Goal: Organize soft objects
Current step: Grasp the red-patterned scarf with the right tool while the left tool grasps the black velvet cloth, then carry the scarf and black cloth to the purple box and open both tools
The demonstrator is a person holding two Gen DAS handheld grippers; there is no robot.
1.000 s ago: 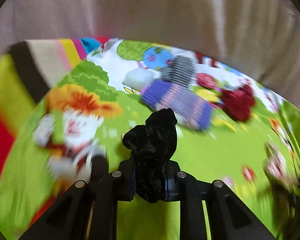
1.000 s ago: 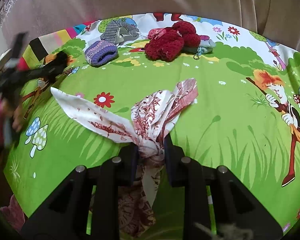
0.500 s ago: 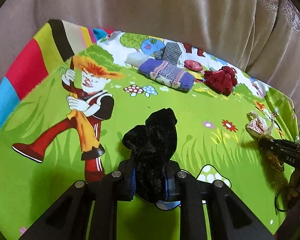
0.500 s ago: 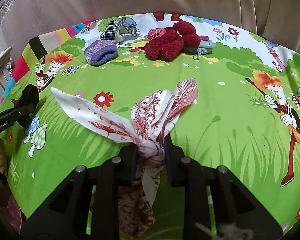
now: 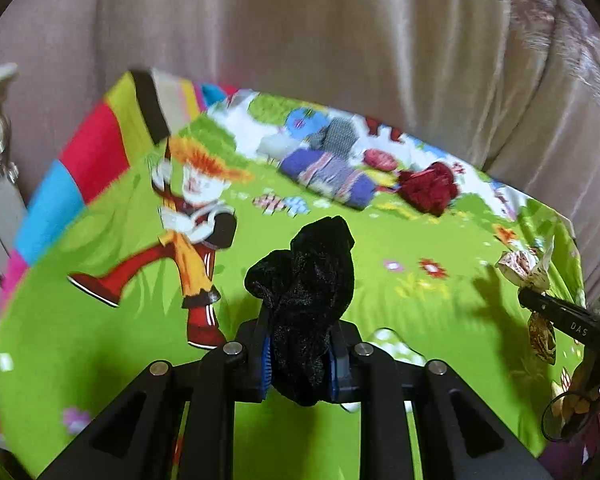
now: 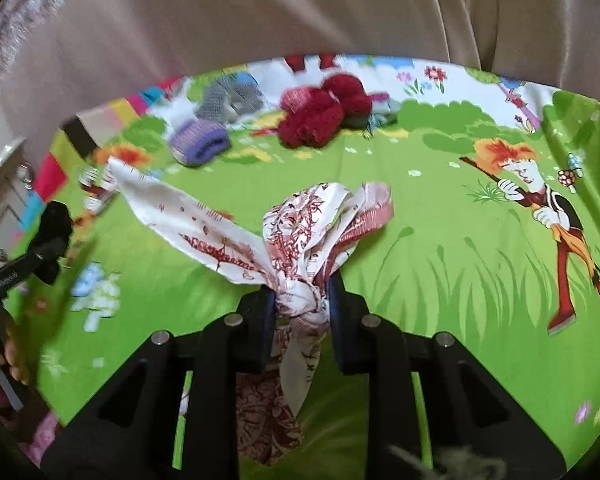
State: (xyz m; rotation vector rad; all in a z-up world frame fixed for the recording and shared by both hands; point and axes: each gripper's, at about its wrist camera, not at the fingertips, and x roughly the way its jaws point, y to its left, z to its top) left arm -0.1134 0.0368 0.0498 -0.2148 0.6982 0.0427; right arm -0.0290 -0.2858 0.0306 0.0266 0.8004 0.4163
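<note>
Nearest, left tongs (image 5: 300, 364) clamped on a crumpled black velvety cloth (image 5: 306, 280); right tongs (image 6: 302, 312) pinched on the knot of a white, red-printed fabric scarf (image 6: 296, 236). Both aloft over a bright green cartoon-print bedsheet (image 6: 440, 240). Likely light, limp, best gripped at bunched middles. Farther back, purple striped knit roll (image 6: 198, 142) beside dark red woolly bundle (image 6: 320, 116).

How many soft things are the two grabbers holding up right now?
2. The left gripper pinches a black velvety cloth, and the right gripper pinches a knotted white-and-red patterned cloth. More soft things lie at the far edge of the bedsheet.
</note>
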